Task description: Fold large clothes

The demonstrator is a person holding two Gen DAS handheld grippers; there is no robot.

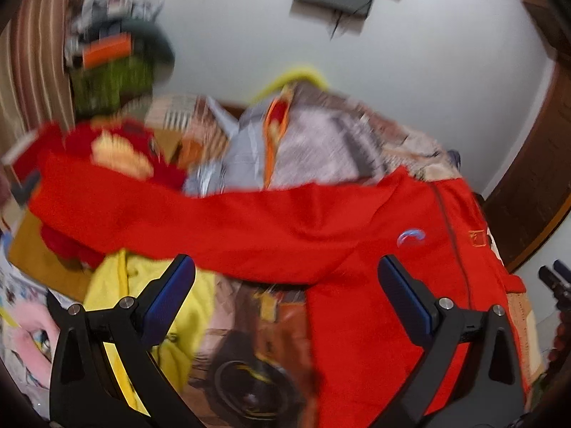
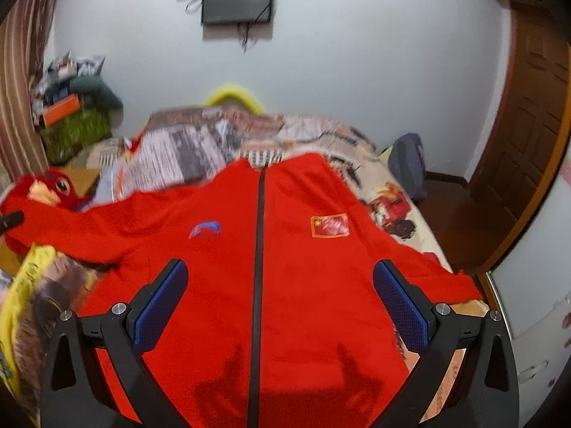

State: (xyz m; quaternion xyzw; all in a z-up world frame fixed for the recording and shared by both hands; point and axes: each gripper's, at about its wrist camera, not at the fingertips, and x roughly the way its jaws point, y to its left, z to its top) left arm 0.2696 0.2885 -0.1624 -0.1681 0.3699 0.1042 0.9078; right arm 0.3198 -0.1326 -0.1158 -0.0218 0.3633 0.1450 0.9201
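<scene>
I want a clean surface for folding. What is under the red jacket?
The red jacket lies on a bed with a printed bedspread. Its outstretched sleeve crosses a yellow garment. What lies beneath the jacket's body is covered.

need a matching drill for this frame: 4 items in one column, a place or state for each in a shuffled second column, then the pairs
Items
1. red jacket
2. red plush toy
3. monitor
4. left gripper

Places or states
A. mounted on the white wall
B. jaws open, holding nothing
C. spread flat on the bed, front up, zipper closed
D. by the end of the jacket's outstretched sleeve

Pairs: 1-C, 2-D, 3-A, 4-B
</scene>
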